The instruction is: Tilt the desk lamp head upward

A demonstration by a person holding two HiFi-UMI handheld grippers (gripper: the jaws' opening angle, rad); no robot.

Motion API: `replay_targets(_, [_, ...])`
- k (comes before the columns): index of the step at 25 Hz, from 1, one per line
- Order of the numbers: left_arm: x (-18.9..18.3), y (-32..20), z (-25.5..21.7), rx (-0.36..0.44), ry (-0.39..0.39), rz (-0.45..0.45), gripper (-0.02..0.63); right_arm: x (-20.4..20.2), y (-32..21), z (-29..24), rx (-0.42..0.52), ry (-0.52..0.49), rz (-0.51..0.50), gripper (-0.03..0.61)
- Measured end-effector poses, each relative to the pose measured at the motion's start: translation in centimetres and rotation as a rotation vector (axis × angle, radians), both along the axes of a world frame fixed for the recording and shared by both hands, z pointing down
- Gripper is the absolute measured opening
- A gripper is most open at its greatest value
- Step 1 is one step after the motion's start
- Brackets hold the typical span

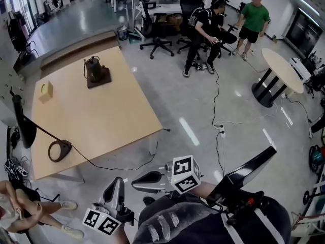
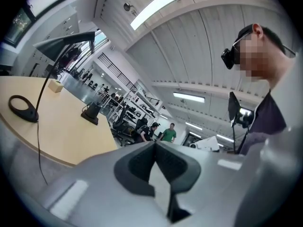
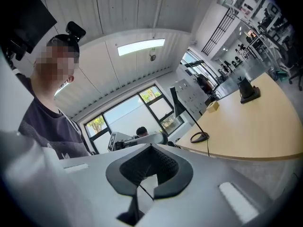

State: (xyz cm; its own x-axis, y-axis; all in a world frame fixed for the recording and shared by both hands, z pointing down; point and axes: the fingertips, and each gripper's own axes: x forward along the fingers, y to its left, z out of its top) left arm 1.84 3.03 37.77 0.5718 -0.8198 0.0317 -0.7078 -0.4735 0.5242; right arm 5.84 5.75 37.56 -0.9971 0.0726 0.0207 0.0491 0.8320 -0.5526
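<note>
Left gripper (image 2: 155, 144) and right gripper (image 3: 151, 149) are both pressed together on nothing, off the table's (image 1: 106, 121) near edge, and the desk lamp (image 1: 60, 150) sits at the table's near-left corner, so nudging its head (image 1: 24, 126) with closed jaws could probably just slide the whole lamp.

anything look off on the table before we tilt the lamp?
Nothing looks spilled or damaged. The lamp stands upright near the table's near corner. Its cord drops over the edge and hangs loose below, which may be a snag risk.
</note>
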Motion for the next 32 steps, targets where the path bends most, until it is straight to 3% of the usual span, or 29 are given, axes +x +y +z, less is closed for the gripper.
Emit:
replay_targets(8, [-6.5, 2.0, 0.6, 0.019, 0.014, -0.040, 0.005, -5.9, 1.7, 0.7, 0.008, 0.035, -0.022, 0.000])
replay_targets(12, [-7.1, 1.1, 0.3, 0.057, 0.053, -0.047, 0.005, -6.6, 1.0, 0.5, 0.043, 0.077, -0.037, 0.000])
replay_targets(21, [-11.5, 2.4, 0.3, -0.039, 0.018, -0.184, 0.005, -11.4, 0.9, 0.4, -0.022, 0.040, -0.179, 0.000])
replay_targets(27, [-13.5, -1.7, -0.4, -0.067, -0.040, -0.216, 0.005, -13.0, -3.1, -0.6, -0.015, -0.024, -0.211, 0.000])
replay_targets(32, [-11.8, -7.5, -1.5, -0.065, -0.095, -0.160, 0.005, -10.2, -7.7, 0.1, 0.019, -0.008, -0.158, 0.000])
